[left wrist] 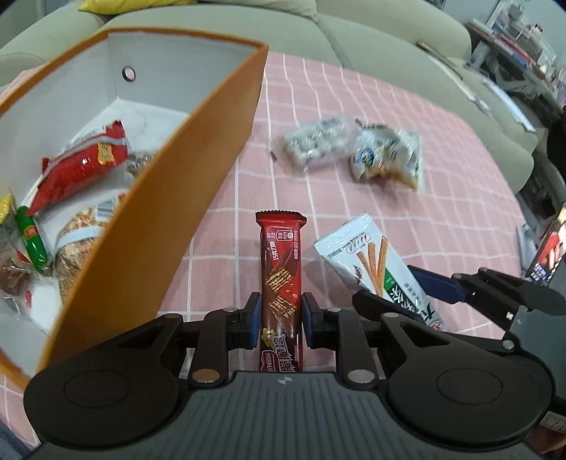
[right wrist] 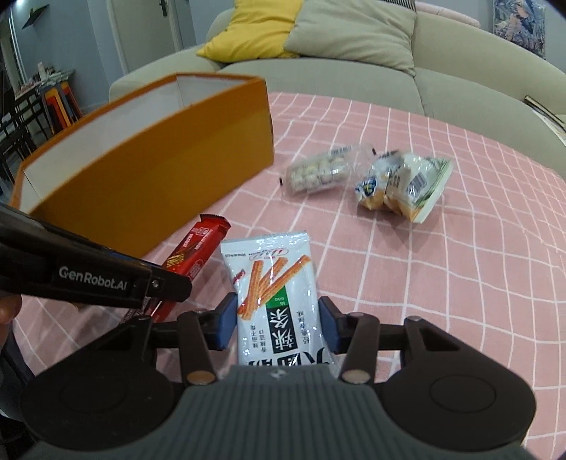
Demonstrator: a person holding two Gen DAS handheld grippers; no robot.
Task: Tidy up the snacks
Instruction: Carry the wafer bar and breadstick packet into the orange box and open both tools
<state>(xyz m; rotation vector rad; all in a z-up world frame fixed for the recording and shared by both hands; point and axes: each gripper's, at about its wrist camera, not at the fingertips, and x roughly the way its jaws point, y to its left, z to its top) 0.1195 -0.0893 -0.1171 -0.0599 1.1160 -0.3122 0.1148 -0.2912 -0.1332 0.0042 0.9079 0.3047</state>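
My left gripper point(left wrist: 281, 315) is shut on a red chocolate wafer bar point(left wrist: 281, 269), held just right of the orange box point(left wrist: 198, 198). The box holds several snacks, among them a red bag point(left wrist: 81, 166). My right gripper point(right wrist: 277, 322) is shut on a white packet of spicy sticks point(right wrist: 276, 290); the packet also shows in the left wrist view point(left wrist: 368, 258). The wafer bar point(right wrist: 196, 251) and orange box point(right wrist: 159, 184) show to the left in the right wrist view. A clear pack of round sweets point(right wrist: 318, 171) and a white-and-yellow bag point(right wrist: 403, 184) lie on the pink checked cloth point(right wrist: 460, 265).
A grey-green sofa point(right wrist: 353, 74) with a yellow cushion point(right wrist: 254, 28) and a beige cushion point(right wrist: 353, 32) runs behind the cloth. Chairs and stools point(right wrist: 46, 106) stand at far left. A phone point(left wrist: 548, 251) lies at the right edge of the left wrist view.
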